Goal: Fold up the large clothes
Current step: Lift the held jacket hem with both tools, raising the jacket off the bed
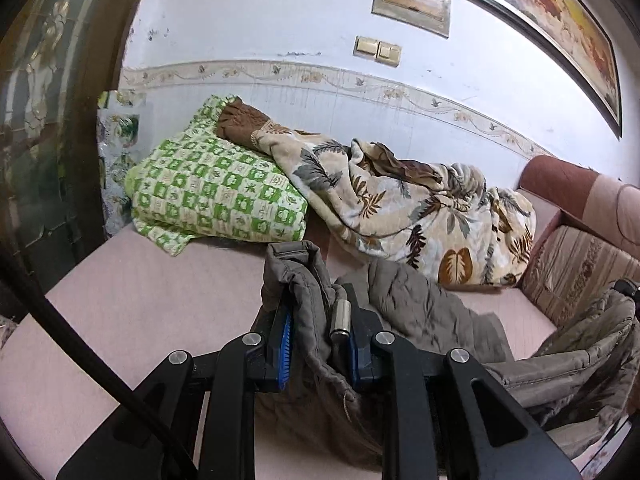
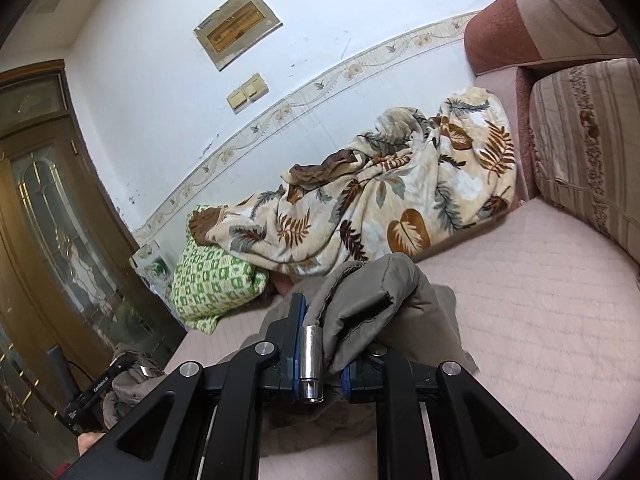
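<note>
Leaf-print blanket [image 1: 412,208] on green checked pillow [image 1: 216,192], w/ striped cushion [image 2: 588,144] nearby.

The grey jacket [image 1: 420,308] hides its lower part behind both claws; the framed painting [image 1: 560,24] is cut off.

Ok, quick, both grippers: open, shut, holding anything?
Left gripper: shut on the grey padded jacket.
Right gripper: shut on another part of the same jacket.

A grey-brown padded jacket [image 1: 420,312] hangs bunched and creased, one thick edge pinched in the left gripper [image 1: 320,344], another fold clamped in the right gripper [image 2: 322,344], sagging between them.
</note>
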The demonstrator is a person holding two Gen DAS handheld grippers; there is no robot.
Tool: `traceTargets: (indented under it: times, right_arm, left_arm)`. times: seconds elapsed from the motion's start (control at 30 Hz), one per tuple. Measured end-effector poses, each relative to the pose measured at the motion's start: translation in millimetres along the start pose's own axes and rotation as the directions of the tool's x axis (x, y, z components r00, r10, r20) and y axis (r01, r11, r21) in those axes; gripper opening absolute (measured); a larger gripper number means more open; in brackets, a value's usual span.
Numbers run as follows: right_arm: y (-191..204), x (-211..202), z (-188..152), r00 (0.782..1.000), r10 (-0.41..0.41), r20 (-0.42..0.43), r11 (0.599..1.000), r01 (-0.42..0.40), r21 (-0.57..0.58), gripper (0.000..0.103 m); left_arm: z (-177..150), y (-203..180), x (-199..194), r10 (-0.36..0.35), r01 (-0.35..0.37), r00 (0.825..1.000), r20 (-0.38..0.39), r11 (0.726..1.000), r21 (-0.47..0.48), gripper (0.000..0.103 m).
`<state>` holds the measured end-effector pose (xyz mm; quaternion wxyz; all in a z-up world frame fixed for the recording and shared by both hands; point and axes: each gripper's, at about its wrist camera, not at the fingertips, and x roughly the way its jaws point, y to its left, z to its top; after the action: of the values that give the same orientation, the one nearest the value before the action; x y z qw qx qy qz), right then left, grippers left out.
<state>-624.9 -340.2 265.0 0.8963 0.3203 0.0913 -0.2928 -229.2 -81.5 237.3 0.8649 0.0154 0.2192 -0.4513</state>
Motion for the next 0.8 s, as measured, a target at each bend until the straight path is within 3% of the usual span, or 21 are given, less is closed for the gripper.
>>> traceTargets:
  times: [0.37,0.8]
  right_arm:
    - [-11.6,104.6,43.9,0.999,-0.047,-0.023,0.998,0.046,-0.045,0.015]
    - [-66.0,234.9,43.4,0.978,-0.158,-0.137,0.987,0.161,0.010,0.015]
  left_arm:
    - [37.6,9.9,122.4,0.028,-0.033,0.996,-0.087,0.997,-0.063,0.022]
    - [42.4,38.6,234.1,0.119,-0.139,0.974,-0.192,0.986,-0.093,0.025]
